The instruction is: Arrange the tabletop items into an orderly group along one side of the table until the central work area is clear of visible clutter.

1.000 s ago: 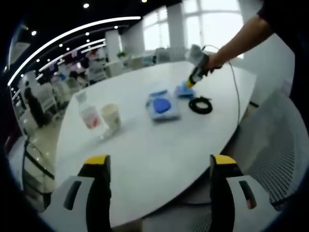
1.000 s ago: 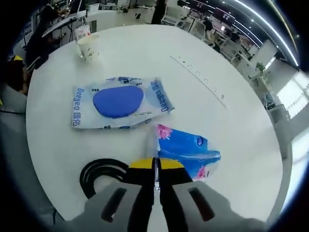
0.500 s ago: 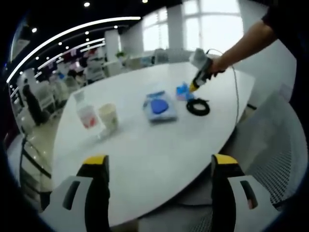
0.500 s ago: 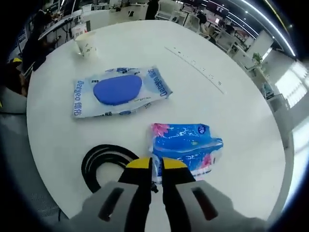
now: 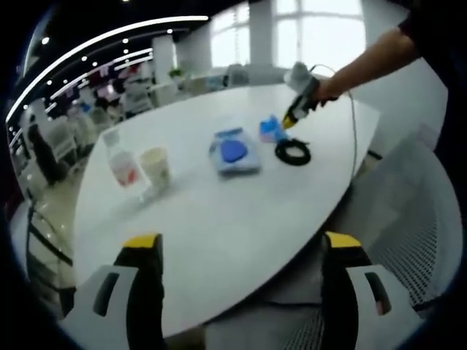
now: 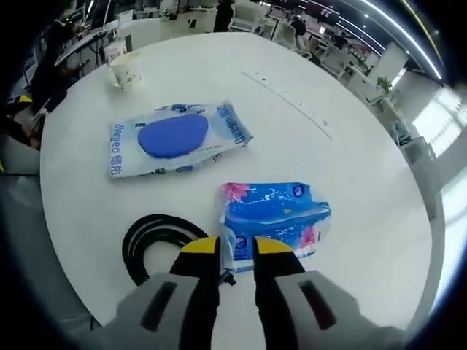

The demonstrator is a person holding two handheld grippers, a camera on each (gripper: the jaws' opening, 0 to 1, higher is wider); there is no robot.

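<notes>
One wipes pack (image 6: 175,138) reads "Deeyeo", beside blue tissue packet (image 6: 273,216).

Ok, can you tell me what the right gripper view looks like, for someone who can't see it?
The right claw, slightly open, reaches over a blue tissue pack on a round white table. Beside it lies a coiled black cable; farther off are a blue wet-wipes pack and a paper cup.

White table (image 6: 350,189) — packets (image 6: 273,211), cable (image 6: 157,244), cup (image 6: 124,71), bottle (image 5: 120,162).
</notes>
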